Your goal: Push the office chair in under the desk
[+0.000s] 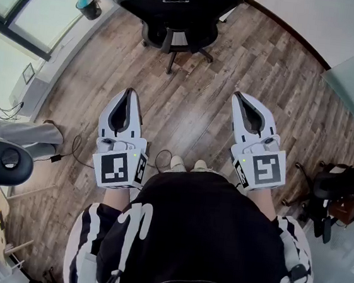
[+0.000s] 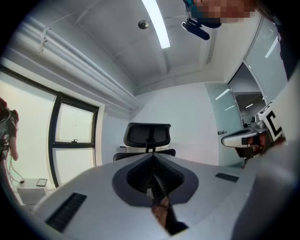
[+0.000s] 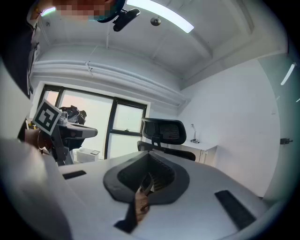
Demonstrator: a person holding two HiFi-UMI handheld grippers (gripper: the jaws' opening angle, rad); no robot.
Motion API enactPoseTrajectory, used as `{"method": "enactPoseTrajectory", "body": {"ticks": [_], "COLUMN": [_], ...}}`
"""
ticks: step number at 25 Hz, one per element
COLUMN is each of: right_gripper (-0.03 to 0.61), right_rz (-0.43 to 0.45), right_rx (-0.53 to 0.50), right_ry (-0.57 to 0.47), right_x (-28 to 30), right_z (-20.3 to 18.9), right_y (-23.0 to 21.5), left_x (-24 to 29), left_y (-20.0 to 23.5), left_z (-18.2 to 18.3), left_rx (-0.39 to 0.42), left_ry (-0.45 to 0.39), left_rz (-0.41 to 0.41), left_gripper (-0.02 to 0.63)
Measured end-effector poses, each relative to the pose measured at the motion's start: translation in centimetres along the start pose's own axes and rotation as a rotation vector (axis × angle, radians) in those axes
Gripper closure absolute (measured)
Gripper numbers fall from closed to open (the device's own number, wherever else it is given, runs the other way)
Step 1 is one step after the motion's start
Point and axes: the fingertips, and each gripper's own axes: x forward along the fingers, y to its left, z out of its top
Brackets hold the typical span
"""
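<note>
Open wood floor (image 1: 249,63) all the way to the office chair (image 1: 172,13), so I reckon the step in hand is just closing that gap: walk straight up, stay square to the backrest, and plant both tips evenly so it rolls toward the white desk (image 3: 204,149) behind it instead of spinning. The chair sits far and centre, well apart from the left gripper (image 1: 129,94) and right gripper (image 1: 238,99), roughly on the line between them, and both have their jaws pinched fully together on nothing, pointing level at it.
</note>
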Motion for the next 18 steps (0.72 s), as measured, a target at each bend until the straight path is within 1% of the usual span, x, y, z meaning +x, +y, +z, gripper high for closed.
{"method": "enactPoseTrajectory", "body": {"ticks": [6, 14, 16, 18], "right_gripper": [0.569, 0.569, 0.569, 0.569], "right_rz": [0.011, 0.019, 0.026, 0.015], "right_rx": [-0.002, -0.011, -0.024, -0.041], "right_ry": [0.006, 0.032, 0.044, 0.043], "right_x": [0.4, 1.3, 1.4, 1.5], "right_z": [0.2, 0.0, -0.3, -0.6], "right_y": [0.3, 1.3, 1.9, 2.4], "left_x": [0.1, 0.3, 0.2, 0.1], "left_y": [0.1, 1.0, 1.4, 1.9], "left_z": [-0.3, 0.0, -0.1, -0.4], "left_rx": [-0.009, -0.001, -0.001, -0.003], "left_ry": [0.021, 0.025, 0.024, 0.02], "left_rz": [-0.003, -0.011, -0.014, -0.018], "left_gripper": [0.604, 0.604, 0.604, 0.604]}}
